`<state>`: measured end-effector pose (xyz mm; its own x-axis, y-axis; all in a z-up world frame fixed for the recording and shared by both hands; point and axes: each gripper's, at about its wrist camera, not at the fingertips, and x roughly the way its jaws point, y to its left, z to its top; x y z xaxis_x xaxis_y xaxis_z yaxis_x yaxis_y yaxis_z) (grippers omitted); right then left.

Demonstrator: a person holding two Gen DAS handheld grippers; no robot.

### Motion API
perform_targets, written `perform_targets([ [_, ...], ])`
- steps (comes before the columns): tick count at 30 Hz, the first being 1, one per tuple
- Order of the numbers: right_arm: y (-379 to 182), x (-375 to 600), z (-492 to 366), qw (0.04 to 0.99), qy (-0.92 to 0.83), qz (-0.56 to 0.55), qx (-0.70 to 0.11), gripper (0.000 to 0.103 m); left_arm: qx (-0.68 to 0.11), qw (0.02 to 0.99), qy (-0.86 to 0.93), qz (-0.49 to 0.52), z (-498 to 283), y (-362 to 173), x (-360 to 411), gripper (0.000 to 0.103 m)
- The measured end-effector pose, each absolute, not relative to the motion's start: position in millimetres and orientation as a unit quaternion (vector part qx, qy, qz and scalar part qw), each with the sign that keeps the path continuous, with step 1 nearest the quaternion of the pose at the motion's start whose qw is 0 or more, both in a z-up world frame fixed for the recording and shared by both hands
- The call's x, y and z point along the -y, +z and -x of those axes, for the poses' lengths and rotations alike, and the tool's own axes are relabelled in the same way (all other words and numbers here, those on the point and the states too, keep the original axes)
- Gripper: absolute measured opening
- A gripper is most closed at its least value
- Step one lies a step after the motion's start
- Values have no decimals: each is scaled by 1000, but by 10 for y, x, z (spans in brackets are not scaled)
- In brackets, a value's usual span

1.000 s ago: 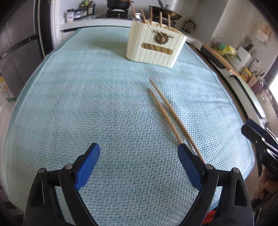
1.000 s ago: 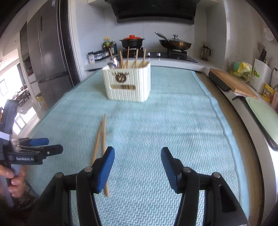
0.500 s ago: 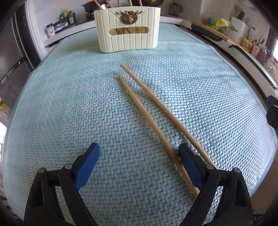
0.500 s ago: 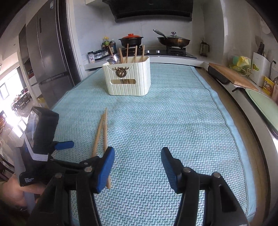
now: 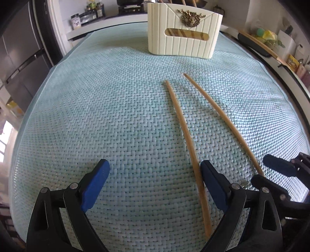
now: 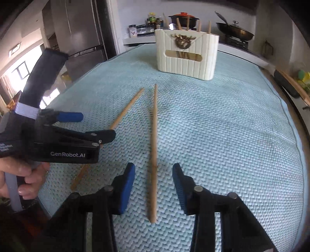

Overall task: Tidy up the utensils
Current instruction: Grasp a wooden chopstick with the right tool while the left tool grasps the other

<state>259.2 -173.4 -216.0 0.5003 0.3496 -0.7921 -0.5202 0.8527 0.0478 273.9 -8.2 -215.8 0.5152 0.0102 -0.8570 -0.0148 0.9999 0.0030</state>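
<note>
Two wooden chopsticks lie on the pale blue woven mat. My left gripper (image 5: 155,174) is open and low over the mat; the left chopstick (image 5: 184,131) runs just inside its right finger. The right chopstick (image 5: 222,118) lies beyond, its near end by my right gripper's fingers (image 5: 277,166). In the right wrist view my right gripper (image 6: 153,174) is open and straddles the right chopstick (image 6: 154,147), jaws on either side, not touching. The left chopstick (image 6: 126,110) passes under my left gripper (image 6: 91,126). The cream utensil holder (image 6: 187,54) stands upright at the far end, with several utensils in it.
The mat (image 5: 96,97) covers the counter. A stove with a pot (image 6: 184,18) and a pan (image 6: 235,32) stands behind the holder. A cutting board (image 5: 259,44) and jars line the right counter edge. A fridge (image 6: 81,31) stands far left.
Both grippers have dropped low over the mat and moved in on the chopsticks. The right gripper has shifted left, so that its jaws now straddle the right chopstick.
</note>
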Motion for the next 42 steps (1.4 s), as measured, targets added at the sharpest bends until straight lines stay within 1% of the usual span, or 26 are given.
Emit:
perform_targets([
  [1,-2204,1687,-2620,860,249,107,-433,18,-492,870,9,4,-2738,-2160,67,95],
  [2,-2202,1683,-2642,867,237,107,-424,13,-493,870,10,5,-2743,-2162,66,95],
  [4,-2186,1748,-2715,872,209,90,-433,8,-493,870,12,8,-2736,-2162,36,95],
  [6,-2173,1901,-2767,877,174,63,-443,7,-493,870,13,7,-2731,-2165,11,95],
  [13,-2145,2482,-2654,882,57,12,-467,7,-492,870,17,10,-2683,-2164,5,96],
  [16,-2153,2554,-2594,879,45,0,-474,7,-494,869,16,10,-2693,-2158,19,96],
  [18,-2137,2548,-2596,882,46,-8,-469,10,-497,867,10,15,-2703,-2145,9,96],
  [19,-2123,2568,-2590,882,47,-18,-469,22,-499,867,6,21,-2692,-2132,-10,96],
  [20,-2103,2591,-2569,883,50,-27,-466,40,-499,866,3,29,-2681,-2113,-39,96],
  [21,-2083,2630,-2569,886,53,-36,-460,47,-497,867,1,36,-2667,-2090,-71,96],
  [22,-2041,2645,-2559,890,53,-40,-451,49,-496,868,0,41,-2652,-2067,-100,96],
  [26,-1922,2705,-2552,892,61,-46,-445,49,-489,871,-6,52,-2644,-1980,-186,96],
  [30,-1847,2723,-2649,892,73,-40,-445,49,-485,873,-21,54,-2803,-1895,-181,96],
  [36,-1842,2621,-3022,880,107,5,-462,49,-494,869,-28,0,-3202,-1879,27,95],
  [38,-1895,2563,-3184,875,115,23,-469,49,-499,866,-31,-10,-3311,-1925,83,92],
  [40,-1979,2506,-3345,870,124,31,-475,49,-511,859,-32,-16,-3410,-2013,130,85],
  [42,-2094,2443,-3510,863,124,42,-488,48,-522,852,-32,-18,-3482,-2095,156,80],
])
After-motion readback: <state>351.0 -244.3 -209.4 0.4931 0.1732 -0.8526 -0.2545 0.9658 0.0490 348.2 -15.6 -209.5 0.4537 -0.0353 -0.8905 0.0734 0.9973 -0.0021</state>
